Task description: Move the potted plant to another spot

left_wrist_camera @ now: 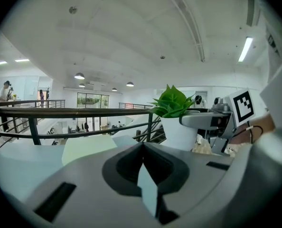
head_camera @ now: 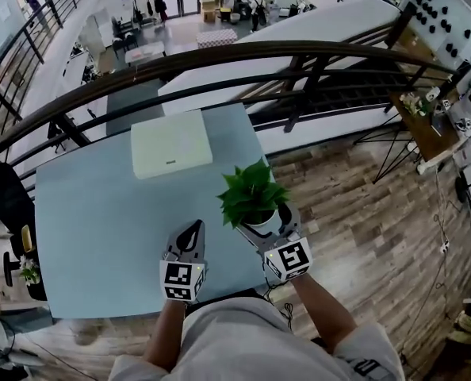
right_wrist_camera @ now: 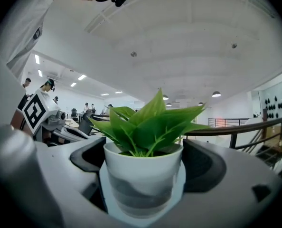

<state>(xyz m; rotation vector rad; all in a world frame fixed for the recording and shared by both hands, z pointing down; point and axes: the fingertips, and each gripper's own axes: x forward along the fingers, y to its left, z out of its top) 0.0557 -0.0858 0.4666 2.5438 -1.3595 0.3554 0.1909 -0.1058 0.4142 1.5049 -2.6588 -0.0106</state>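
Observation:
The potted plant point(head_camera: 252, 194) has green leaves in a small white pot point(head_camera: 262, 221) and stands near the right edge of the light blue table point(head_camera: 101, 228). My right gripper point(head_camera: 268, 224) is shut on the pot, one jaw on each side. In the right gripper view the pot point(right_wrist_camera: 142, 175) fills the gap between the jaws. I cannot tell whether the pot rests on the table or is lifted. My left gripper point(head_camera: 193, 231) is shut and holds nothing, a little left of the plant. The left gripper view shows the plant point(left_wrist_camera: 175, 120) to the right.
A flat white box point(head_camera: 170, 143) lies at the far side of the table. A dark railing point(head_camera: 220, 58) runs behind the table, with a drop to a lower floor beyond. Wooden floor point(head_camera: 362, 213) lies right of the table.

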